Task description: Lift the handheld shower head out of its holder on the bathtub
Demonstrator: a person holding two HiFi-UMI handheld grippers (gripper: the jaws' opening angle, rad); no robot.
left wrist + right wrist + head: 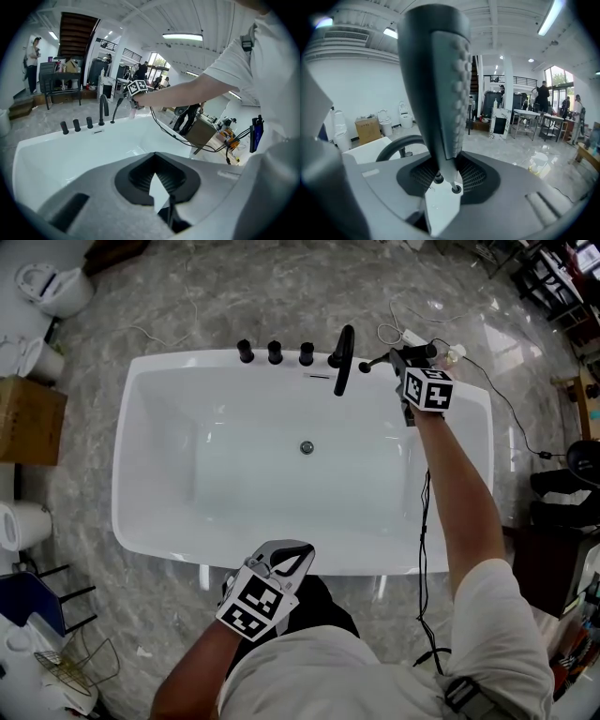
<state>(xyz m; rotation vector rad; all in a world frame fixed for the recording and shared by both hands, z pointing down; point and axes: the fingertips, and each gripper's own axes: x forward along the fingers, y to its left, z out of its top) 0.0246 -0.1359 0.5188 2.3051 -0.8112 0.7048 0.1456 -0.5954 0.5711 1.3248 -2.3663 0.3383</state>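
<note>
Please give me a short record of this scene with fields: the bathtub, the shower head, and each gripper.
bathtub: white, black faucet and three knobs on its far rim
shower head: gripped near its lower end, nozzle face showing
right gripper: shut on the shower head, at the bathtub's far right corner
left gripper: shut, nothing in it, over the near rim

bathtub [187, 360]: on the floor, long side across the head view
knobs [275, 352]: three in a row on the far rim, left of the spout [344, 359]
drain [307, 447]: in the bathtub's bottom
shower head [436, 84]: between the right gripper [410, 360] jaws, right of the spout
left gripper [286, 559]: over the near rim
box [28, 418]: left of the bathtub
</note>
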